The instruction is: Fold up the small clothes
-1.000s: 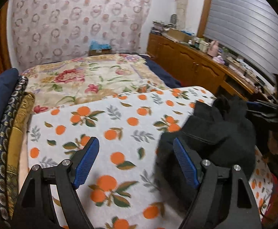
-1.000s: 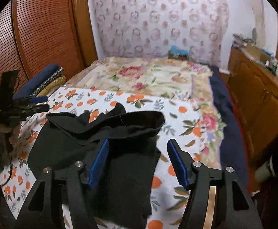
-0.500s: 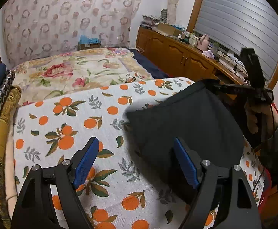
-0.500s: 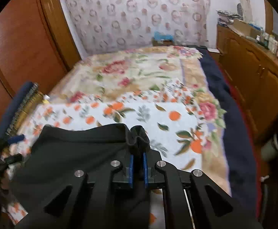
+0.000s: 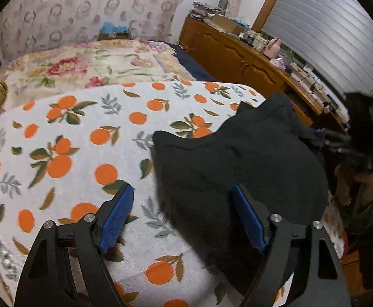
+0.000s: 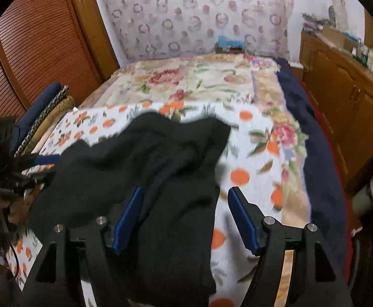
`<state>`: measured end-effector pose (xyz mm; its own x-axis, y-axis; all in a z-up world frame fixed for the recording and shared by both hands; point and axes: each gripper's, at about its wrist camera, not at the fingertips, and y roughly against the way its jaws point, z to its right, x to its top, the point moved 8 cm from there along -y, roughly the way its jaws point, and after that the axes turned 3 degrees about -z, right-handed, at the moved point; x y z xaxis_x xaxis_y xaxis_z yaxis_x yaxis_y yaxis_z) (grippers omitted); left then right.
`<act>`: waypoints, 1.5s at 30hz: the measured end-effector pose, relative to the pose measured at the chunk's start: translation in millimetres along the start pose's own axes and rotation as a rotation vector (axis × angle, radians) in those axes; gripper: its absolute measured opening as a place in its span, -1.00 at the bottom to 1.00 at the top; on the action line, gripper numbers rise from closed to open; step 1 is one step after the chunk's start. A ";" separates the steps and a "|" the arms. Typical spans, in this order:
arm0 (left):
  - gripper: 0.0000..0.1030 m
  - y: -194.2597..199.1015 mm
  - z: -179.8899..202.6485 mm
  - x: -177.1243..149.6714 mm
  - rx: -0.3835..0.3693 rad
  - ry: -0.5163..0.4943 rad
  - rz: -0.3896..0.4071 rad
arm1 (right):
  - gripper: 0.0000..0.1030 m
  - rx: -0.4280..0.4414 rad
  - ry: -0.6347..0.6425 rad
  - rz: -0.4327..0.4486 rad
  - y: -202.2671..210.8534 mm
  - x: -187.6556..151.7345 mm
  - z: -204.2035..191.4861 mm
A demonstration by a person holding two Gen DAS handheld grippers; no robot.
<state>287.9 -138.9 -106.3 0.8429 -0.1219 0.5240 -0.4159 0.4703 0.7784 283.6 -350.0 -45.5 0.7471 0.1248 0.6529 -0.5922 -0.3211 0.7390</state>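
Note:
A black garment (image 5: 240, 163) lies crumpled on the orange-print cloth (image 5: 66, 140) that covers the near end of the bed. My left gripper (image 5: 182, 215) hovers open over the garment's left edge, with black fabric under its right finger (image 5: 247, 220) and bare print cloth under the left one. In the right wrist view the same garment (image 6: 145, 158) spreads out below my right gripper (image 6: 186, 217). Its jaws are opening, with cloth lying between the blue pads (image 6: 128, 220) but not pressed by them. Each gripper shows at the edge of the other's view, held in a hand.
A floral quilt (image 6: 194, 79) covers the far bed. Folded navy and gold bedding (image 6: 45, 107) is stacked at the left edge. A wooden cabinet (image 5: 237, 53) with clutter on top runs along the right. Slatted wooden doors (image 6: 32, 43) stand on the left.
The right gripper was shut on a fold of the garment half a second ago and has let go. The garment has dropped onto the cloth. The left gripper has tipped down a little.

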 end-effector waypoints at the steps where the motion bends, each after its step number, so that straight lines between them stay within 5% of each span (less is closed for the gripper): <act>1: 0.52 -0.6 0.4 0.5 -0.006 0.002 0.003 | 0.38 0.013 -0.012 -0.001 -1.4 -2.3 1.9; 4: 0.45 -3.8 4.9 2.7 -0.011 -0.016 -0.001 | 0.38 0.071 -0.055 -0.023 -8.5 -7.4 4.5; 7: 0.12 -7.5 11.6 3.5 -0.040 -0.031 -0.011 | 0.38 0.089 -0.051 -0.022 -10.1 -10.3 3.4; 9: -0.35 -9.4 16.5 2.1 -0.092 -0.029 -0.031 | 0.15 0.106 -0.053 -0.019 -10.5 -9.7 1.0; 12: -0.74 -8.0 24.3 0.9 -0.131 -0.032 -0.036 | -0.42 0.147 -0.039 -0.020 -10.1 -12.6 -8.1; 18: -0.81 39.5 38.6 6.7 -0.160 -0.067 0.070 | -0.54 0.109 0.033 0.078 16.9 -4.1 -23.3; 24: -0.82 113.4 30.2 17.8 -0.083 -0.073 0.235 | -0.55 0.130 0.126 0.196 46.7 37.1 -63.9; 30: -0.82 199.2 -16.8 12.7 0.049 -0.018 0.396 | -0.55 0.212 0.283 0.278 51.9 97.7 -145.5; 38: -0.82 283.2 -111.7 -17.2 0.276 0.133 0.522 | -0.55 0.295 0.497 0.279 -3.0 184.9 -286.9; 45: -0.82 306.4 -157.0 -40.6 0.330 0.239 0.582 | -0.56 0.348 0.634 0.257 -70.5 250.9 -369.0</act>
<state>179.8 147.3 56.7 0.4885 0.2818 0.8258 -0.8713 0.1069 0.4790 401.3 50.4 127.4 0.2209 0.4871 0.8449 -0.5164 -0.6765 0.5250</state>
